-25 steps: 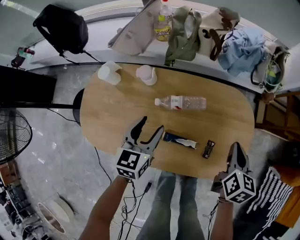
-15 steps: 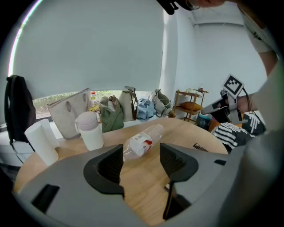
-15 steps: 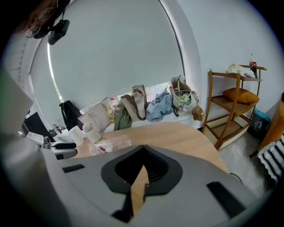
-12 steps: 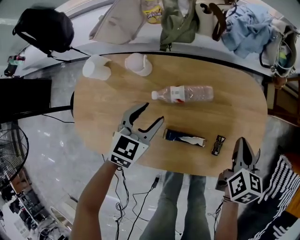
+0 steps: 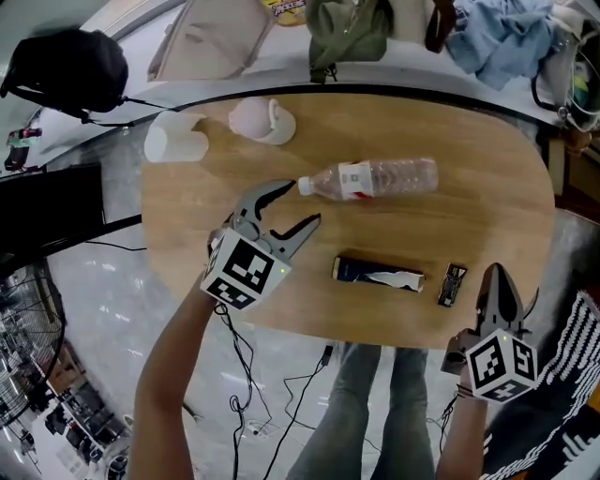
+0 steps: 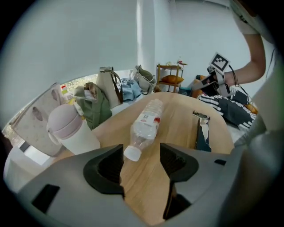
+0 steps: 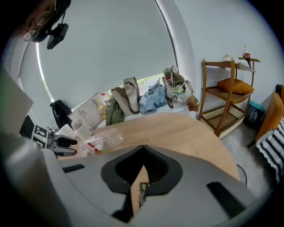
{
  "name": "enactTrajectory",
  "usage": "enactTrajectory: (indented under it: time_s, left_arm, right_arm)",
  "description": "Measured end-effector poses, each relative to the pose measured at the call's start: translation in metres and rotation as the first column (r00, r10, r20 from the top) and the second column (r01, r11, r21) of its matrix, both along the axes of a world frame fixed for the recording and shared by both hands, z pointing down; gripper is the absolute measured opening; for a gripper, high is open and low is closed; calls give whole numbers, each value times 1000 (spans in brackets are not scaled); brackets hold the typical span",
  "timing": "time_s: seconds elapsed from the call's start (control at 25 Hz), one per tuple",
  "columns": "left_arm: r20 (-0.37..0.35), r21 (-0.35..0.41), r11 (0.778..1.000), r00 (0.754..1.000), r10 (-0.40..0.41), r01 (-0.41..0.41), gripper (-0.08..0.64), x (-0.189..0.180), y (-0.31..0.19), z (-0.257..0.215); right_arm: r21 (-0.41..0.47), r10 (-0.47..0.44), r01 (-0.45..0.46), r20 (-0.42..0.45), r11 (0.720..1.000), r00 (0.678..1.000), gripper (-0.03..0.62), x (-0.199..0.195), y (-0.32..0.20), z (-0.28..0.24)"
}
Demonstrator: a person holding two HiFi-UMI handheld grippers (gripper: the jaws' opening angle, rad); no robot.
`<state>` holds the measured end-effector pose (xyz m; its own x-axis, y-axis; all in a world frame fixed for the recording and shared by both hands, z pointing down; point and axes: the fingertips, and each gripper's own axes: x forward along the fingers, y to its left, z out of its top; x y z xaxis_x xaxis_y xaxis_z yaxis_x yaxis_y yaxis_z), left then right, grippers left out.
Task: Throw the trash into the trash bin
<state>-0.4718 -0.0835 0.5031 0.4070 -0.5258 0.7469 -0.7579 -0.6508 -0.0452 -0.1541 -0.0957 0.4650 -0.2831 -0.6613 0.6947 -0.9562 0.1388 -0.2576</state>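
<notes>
A clear plastic bottle [image 5: 370, 178] with a red-and-white label lies on its side on the oval wooden table [image 5: 487, 169]. Its white cap points at my left gripper [image 5: 300, 203], which is open just short of the cap. In the left gripper view the bottle [image 6: 145, 126] lies just beyond the spread jaws of the left gripper [image 6: 141, 162]. A torn dark blue wrapper [image 5: 375, 273] and a small black wrapper [image 5: 452, 284] lie near the front edge. My right gripper [image 5: 495, 274] is shut and empty, just behind the black wrapper [image 7: 143, 190]. No trash bin shows.
A white cup [image 5: 173, 142] lies on its side and a pink-lidded cup [image 5: 262, 120] stands at the table's far left. Bags and clothes [image 5: 352, 23] line the ledge behind. A wooden shelf [image 7: 226, 95] stands to the right. Cables [image 5: 253, 375] run over the floor under the table.
My left gripper has moved forward across the table and is now close to the bottle's cap, still open. The right gripper stays shut near the black wrapper.
</notes>
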Motion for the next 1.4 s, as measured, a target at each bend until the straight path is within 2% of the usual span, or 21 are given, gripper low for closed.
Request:
enactTrajectory:
  time_s: [0.28,0.44,0.8,1.0,1.24,1.4]
  left_arm:
    - [122,-61,984,977,174,-167,268,-7,-10,17]
    - [133,-101,966,960,248,-236,268,-1,-14,25]
    - [141,-152,947,942,305,-284,241,3,-18,36]
    - [171,-171,931,921,351,-323,212,3,-17,40]
    - [188,-172,929,915,357,-327,169,4,-18,40]
    - [190,-179,930,916,354,-322,166,3,-17,40]
  right_arm:
    - [-11,6,-6,12,1000,1000,6,-9,-2,9]
    - [-21,5,-5,16,1000,1000,6,-14,-1,14]
    - [-37,1,-1,16,999,1000,6,-14,5,20]
    - [-36,8,-7,13,999,1000,6,-12,9,21]
    - [-38,17,-17,15,999,1000,6,-9,13,20]
    - [-31,12,-11,7,999,1000,6,-8,13,19]
